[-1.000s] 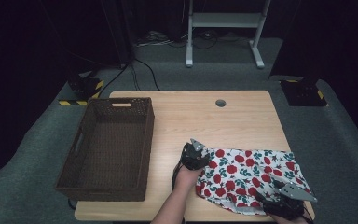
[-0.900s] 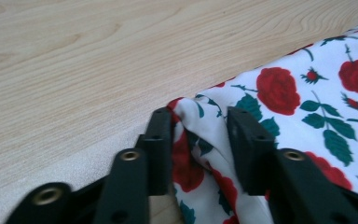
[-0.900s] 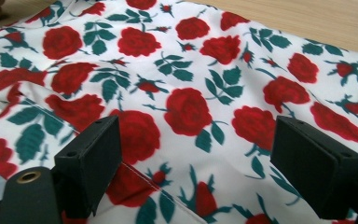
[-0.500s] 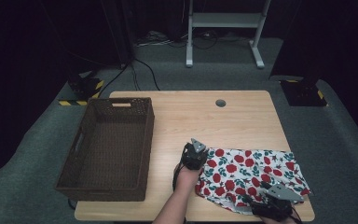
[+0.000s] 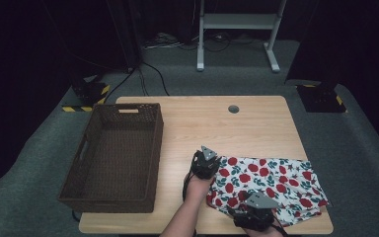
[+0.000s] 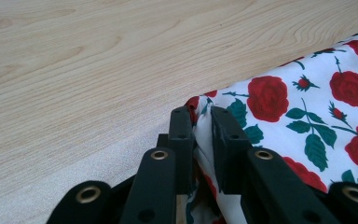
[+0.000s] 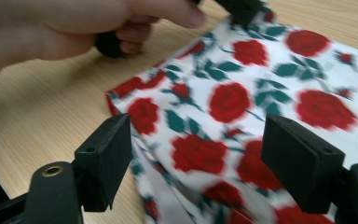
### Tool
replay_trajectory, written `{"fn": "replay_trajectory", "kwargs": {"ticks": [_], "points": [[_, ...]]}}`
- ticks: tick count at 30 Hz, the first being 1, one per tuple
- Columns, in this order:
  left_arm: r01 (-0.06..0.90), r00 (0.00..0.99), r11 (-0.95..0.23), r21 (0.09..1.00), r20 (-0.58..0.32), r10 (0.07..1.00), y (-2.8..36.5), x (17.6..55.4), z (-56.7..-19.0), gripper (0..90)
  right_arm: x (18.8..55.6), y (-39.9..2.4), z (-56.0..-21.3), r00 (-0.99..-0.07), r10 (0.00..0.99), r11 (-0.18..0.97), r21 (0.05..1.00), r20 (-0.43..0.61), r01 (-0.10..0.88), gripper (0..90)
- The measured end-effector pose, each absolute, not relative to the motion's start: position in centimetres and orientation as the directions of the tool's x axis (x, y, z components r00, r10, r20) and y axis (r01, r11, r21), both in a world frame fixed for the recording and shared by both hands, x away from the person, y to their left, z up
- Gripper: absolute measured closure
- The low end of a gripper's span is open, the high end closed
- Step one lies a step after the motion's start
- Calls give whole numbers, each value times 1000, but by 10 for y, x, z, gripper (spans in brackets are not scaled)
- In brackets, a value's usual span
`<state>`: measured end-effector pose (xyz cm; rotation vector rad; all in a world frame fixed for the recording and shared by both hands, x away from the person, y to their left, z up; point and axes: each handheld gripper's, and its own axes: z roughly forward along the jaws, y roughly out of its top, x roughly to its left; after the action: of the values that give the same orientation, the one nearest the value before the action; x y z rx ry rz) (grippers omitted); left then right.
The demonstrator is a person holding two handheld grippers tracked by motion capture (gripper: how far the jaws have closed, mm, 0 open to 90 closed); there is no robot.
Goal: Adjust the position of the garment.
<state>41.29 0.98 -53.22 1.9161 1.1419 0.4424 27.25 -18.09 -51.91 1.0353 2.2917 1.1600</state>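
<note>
We see left gripper (image 6: 203,122) pinching far left corner of cloth (image 5: 271,185); right gripper (image 7: 196,149) spread wide over its near edge, jaws just narrowing, nothing gripped.

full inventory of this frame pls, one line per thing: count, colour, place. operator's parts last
floral cloth: 1, white with red roses and green leaves, table's near right part.
wicker basket: 1, dark brown, empty, table's left side.
table: 1, light wood, centre, with a round hole near its far edge.
stand: 1, grey metal frame, floor beyond the table.
left gripper: 1, black, shut on the cloth's left corner.
right gripper: 1, black, jaws wide but just closing, over the cloth's near edge.
left hand: 1, near edge of the table.
</note>
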Motion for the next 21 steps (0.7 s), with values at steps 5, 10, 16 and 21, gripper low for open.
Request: {"fn": "replay_trajectory", "kwargs": {"ticks": [5, 10, 16, 21], "points": [[550, 520, -220, 806, -124, 845, 11, 413, -534, 791, 275, -154, -521, -680, 733, 415, 795, -4, 443, 287], [545, 523, -219, 809, -125, 843, 12, 413, -533, 791, 278, -133, -527, -695, 719, 448, 778, -21, 440, 345], [545, 522, -217, 810, -125, 844, 12, 411, -532, 791, 283, -119, -534, -708, 706, 474, 764, -32, 438, 389], [546, 522, -217, 809, -126, 844, 11, 412, -533, 791, 285, -113, -538, -705, 708, 475, 761, -33, 441, 404]]}}
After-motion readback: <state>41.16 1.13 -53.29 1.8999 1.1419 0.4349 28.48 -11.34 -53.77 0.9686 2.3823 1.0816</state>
